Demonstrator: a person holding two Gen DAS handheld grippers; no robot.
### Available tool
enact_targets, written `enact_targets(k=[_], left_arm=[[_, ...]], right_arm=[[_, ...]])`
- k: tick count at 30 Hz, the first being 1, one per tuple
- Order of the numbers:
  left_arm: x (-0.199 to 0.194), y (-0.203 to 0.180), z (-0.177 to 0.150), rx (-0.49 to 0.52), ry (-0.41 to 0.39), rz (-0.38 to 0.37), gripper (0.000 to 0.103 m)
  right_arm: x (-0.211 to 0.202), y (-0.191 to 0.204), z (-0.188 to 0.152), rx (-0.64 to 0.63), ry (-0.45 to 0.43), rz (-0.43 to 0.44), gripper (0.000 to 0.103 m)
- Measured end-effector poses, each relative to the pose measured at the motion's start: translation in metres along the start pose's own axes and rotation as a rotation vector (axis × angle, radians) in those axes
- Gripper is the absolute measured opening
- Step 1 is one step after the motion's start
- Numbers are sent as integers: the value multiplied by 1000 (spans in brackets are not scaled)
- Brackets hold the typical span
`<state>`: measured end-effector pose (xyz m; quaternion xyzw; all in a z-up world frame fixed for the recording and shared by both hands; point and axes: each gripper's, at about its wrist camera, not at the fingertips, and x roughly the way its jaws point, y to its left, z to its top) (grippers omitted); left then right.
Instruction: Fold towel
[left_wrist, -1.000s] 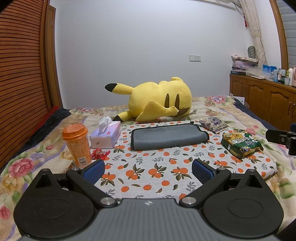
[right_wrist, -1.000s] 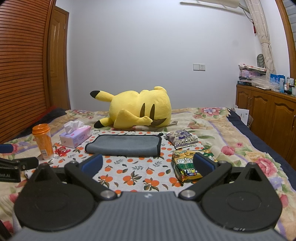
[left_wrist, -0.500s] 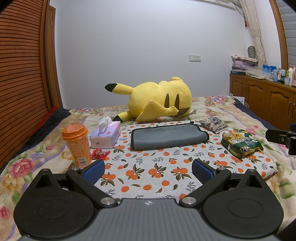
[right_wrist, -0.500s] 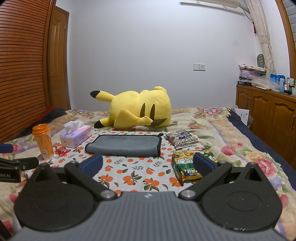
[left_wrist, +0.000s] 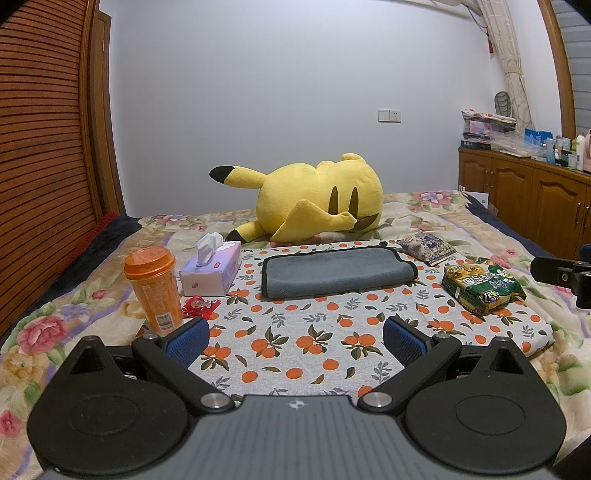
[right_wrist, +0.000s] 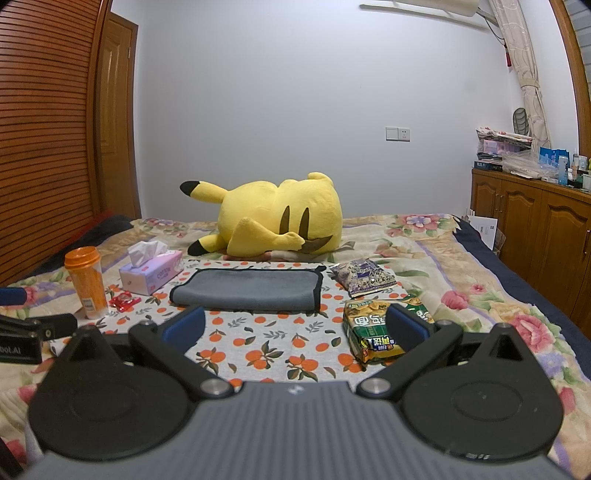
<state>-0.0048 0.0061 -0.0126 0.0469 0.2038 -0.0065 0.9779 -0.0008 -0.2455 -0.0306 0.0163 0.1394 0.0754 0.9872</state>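
A grey towel (left_wrist: 334, 272) with a black hem lies folded flat on an orange-print cloth (left_wrist: 295, 332) on the bed. It also shows in the right wrist view (right_wrist: 246, 289). My left gripper (left_wrist: 294, 338) is open and empty, held above the cloth's near part, well short of the towel. My right gripper (right_wrist: 295, 325) is open and empty, also short of the towel. Each gripper's side shows at the edge of the other's view.
A yellow plush toy (left_wrist: 317, 201) lies behind the towel. An orange cup (left_wrist: 154, 286), a tissue box (left_wrist: 211, 271) and a red wrapper (left_wrist: 199, 305) sit left of it. A purple packet (left_wrist: 426, 248) and a green snack bag (left_wrist: 482, 288) sit right. Wooden cabinets (right_wrist: 532, 229) stand far right.
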Motion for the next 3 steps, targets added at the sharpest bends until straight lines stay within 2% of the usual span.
enact_targets(k=[3], left_arm=[[0, 0, -1, -1, 2, -1, 102]], right_arm=[[0, 0, 0, 0, 0, 0, 103]])
